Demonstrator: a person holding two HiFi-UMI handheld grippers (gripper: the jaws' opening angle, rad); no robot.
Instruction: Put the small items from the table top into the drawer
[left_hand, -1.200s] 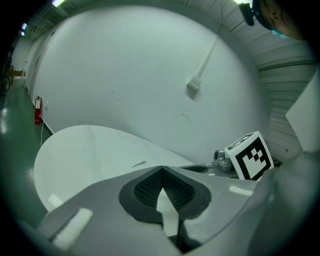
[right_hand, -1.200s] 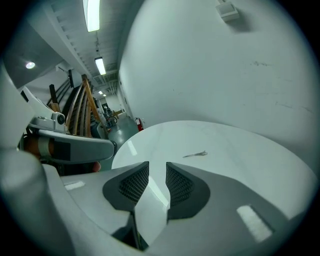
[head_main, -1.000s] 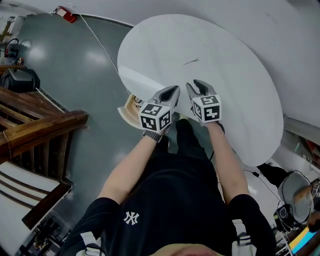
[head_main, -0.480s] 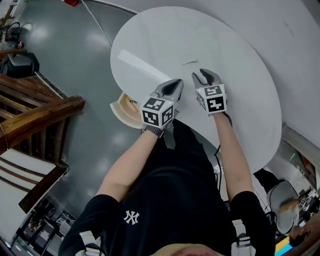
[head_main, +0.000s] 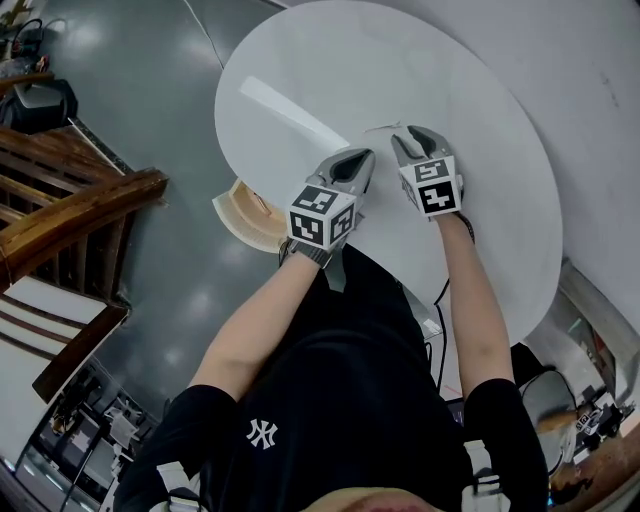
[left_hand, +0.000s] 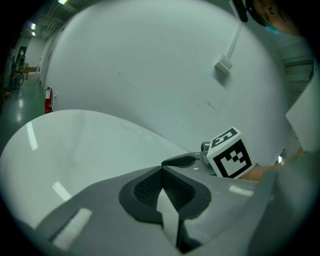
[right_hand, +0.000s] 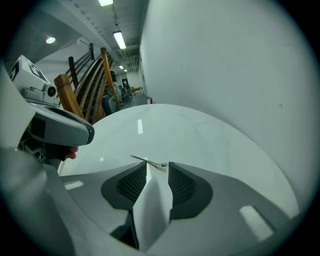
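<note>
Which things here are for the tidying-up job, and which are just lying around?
For the job:
- thin metal piece on the table
- round white table
- open wooden drawer under the table's edge

Just lying about:
- wooden railing
- dark bag on the floor

Cool, even indoor light. Ceiling strips (right_hand: 119, 39) shine up and left of the jaws of the right gripper (right_hand: 157, 167), streaking glare on the white table (right_hand: 200, 135) beyond them (both gripper views bend and darken at the edges).
</note>
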